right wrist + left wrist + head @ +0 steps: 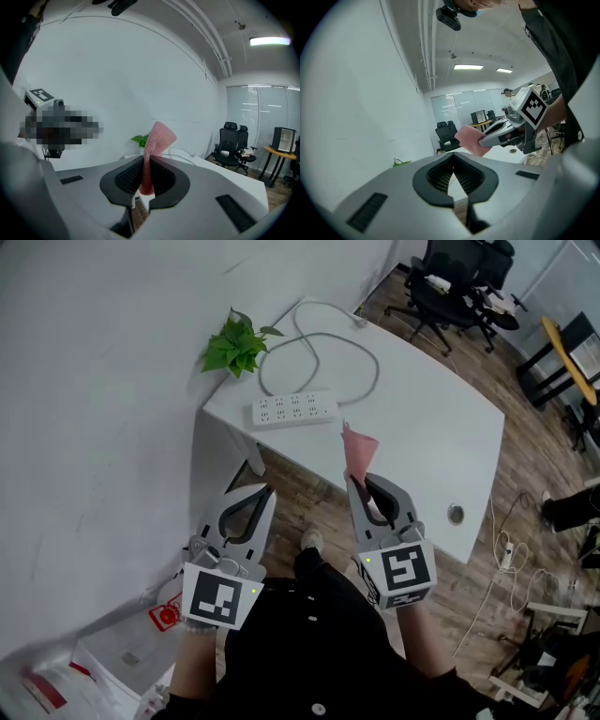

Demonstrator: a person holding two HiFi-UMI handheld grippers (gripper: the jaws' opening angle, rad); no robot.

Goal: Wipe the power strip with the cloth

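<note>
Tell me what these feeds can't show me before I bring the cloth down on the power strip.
Power strip: head view only, too small to judge dirt or switch; neither gripper view shows it.
Cable: its far end is too small in the head view to tell what it joins.
Cloth: lower end hidden inside the right claw, right gripper view.

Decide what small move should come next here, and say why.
Probably move the right gripper forward and down toward the power strip: its jaws are already shut on the pink cloth, which is held up, not yet touching the strip.
</note>
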